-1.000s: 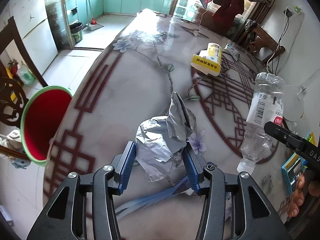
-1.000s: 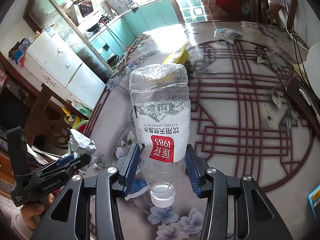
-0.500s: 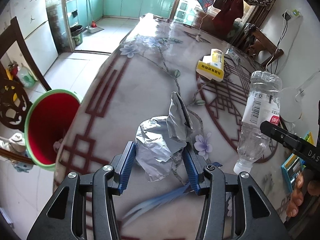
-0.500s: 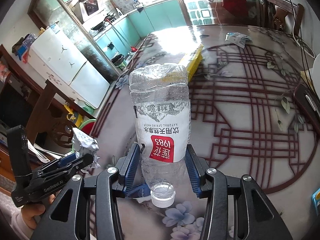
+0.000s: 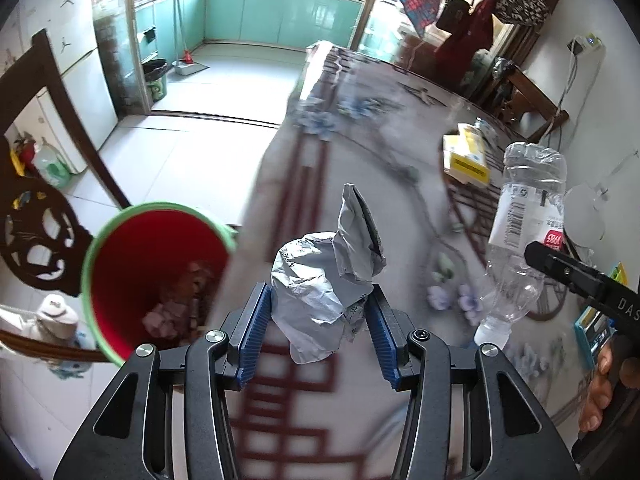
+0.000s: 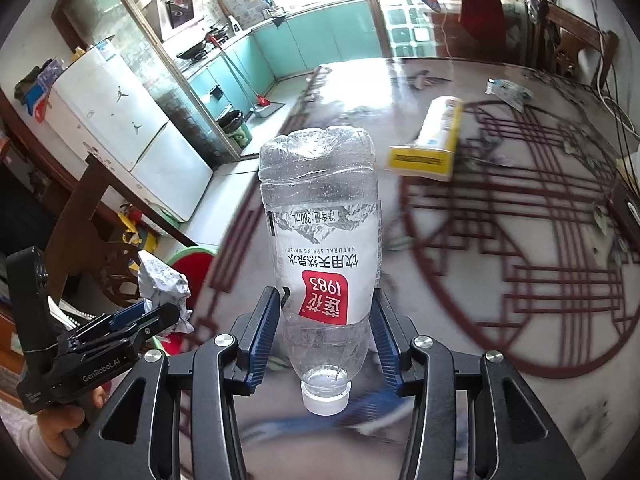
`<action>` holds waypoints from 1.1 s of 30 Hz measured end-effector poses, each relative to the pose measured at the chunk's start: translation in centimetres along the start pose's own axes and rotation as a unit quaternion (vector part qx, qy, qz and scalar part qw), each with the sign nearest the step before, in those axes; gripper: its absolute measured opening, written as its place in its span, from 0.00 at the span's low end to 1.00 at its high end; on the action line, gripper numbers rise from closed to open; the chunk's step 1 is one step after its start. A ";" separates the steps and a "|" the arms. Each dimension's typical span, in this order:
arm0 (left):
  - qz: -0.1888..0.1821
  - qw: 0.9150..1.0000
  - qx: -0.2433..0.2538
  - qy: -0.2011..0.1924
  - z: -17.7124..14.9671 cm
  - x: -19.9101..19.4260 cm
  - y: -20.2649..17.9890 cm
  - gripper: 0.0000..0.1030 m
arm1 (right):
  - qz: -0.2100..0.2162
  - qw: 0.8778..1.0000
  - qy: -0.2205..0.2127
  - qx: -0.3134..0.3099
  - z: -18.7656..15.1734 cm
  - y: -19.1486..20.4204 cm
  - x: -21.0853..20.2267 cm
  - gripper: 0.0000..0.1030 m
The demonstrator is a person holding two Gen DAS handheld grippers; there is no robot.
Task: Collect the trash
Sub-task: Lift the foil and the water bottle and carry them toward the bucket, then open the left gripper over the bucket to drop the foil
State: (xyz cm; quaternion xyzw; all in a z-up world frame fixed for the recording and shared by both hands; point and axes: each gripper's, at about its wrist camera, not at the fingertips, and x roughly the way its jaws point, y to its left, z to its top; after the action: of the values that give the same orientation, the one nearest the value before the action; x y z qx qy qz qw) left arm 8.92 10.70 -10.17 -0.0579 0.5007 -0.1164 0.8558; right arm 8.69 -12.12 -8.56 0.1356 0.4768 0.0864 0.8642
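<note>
**Left wrist view: crumpled paper held near the bin; bottle held in the other gripper**

Left wrist view. The left gripper (image 5: pixel 318 330) pinches a crumpled wad of grey-white paper (image 5: pixel 320 292) between its blue pads; one torn flap stands up from the wad. The wad hangs above the edge of the surface (image 5: pixel 360 160), a round top with dark red lattice lines and pale flower prints. Lower left, just beside that edge, stands a bin (image 5: pixel 90 264) with a green rim and red inside, some scraps lying at its bottom. A dark carved wooden chair (image 5: pixel 36 236) sits behind the bin. Further back on the surface lies a yellow and white carton (image 5: pixel 466 156). At right, the right gripper's black body enters the frame, with a person's fingers (image 5: pixel 600 396) wrapped on its handle.

Right wrist view. The right gripper (image 6: pixel 324 340) clamps a clear plastic water bottle (image 6: pixel 320 248) by its lower body, upside down, the white cap towards the camera and the base pointing away. The label is white with a red patch. The bottle is off the surface. The same carton (image 6: pixel 428 144) lies beyond it, and a small crumpled wrapper (image 6: pixel 506 92) sits further off. At left, the left gripper (image 6: pixel 156 312) shows with the paper wad (image 6: pixel 162 280), the bin's (image 6: pixel 188 250) green rim just behind it. The background is blurred in both views.
</note>
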 end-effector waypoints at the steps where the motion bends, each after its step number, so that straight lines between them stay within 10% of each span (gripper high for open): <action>1: 0.002 1.000 -0.002 0.000 0.1 -0.2 1.1 0.45 | 0.000 1.000 -0.001 -0.003 0.0 1.1 0.3 0.43; 20: 0.033 0.998 -0.052 0.004 -0.3 -0.7 13.5 0.45 | -0.002 0.999 0.014 -0.051 -0.3 13.4 4.4 0.43; 33: 0.066 0.992 -0.093 0.059 -1.4 3.2 18.4 0.48 | 0.056 0.984 0.119 -0.123 -1.3 20.9 14.4 0.43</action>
State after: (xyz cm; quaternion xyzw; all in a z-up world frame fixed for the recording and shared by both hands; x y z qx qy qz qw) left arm 11.80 27.62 -17.57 -0.0973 0.5618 -0.0153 0.8214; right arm 14.82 11.95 -14.13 0.0434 0.5537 0.2087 0.8050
